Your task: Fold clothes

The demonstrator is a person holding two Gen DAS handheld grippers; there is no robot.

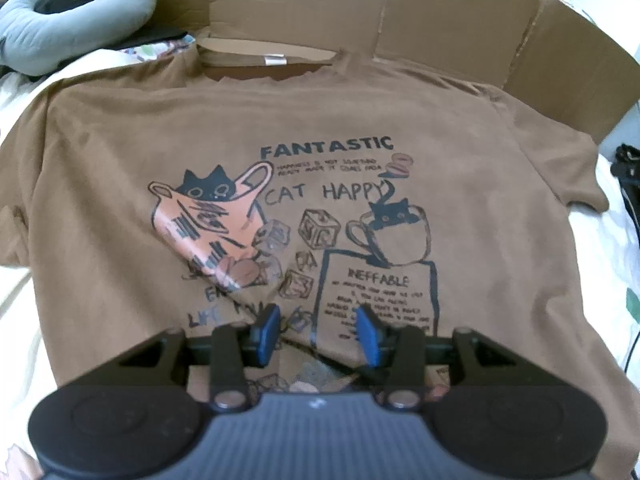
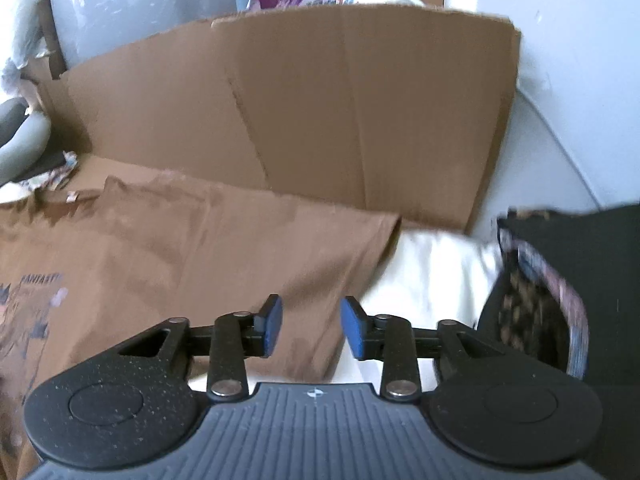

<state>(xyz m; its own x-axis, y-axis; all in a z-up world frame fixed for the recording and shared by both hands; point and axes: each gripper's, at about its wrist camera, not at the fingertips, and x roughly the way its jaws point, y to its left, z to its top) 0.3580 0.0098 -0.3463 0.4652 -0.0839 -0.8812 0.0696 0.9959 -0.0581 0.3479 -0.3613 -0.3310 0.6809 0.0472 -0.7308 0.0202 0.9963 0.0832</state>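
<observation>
A brown T-shirt point(image 1: 320, 128) lies front-up and spread flat on a pale bedsheet point(image 2: 432, 264), its collar toward a flattened cardboard box point(image 2: 320, 112) propped at the far side. A grey pillow point(image 1: 68, 20) sits at far left, a dark basket point(image 2: 532, 320) at right. The print reads "FANTASTIC", "CAT HAPPY" and "INEFFABLE". The left gripper point(image 1: 318, 320) hovers over the lower print, the right gripper point(image 2: 312, 324) over the sleeve; both have fingers partly apart, holding nothing.
</observation>
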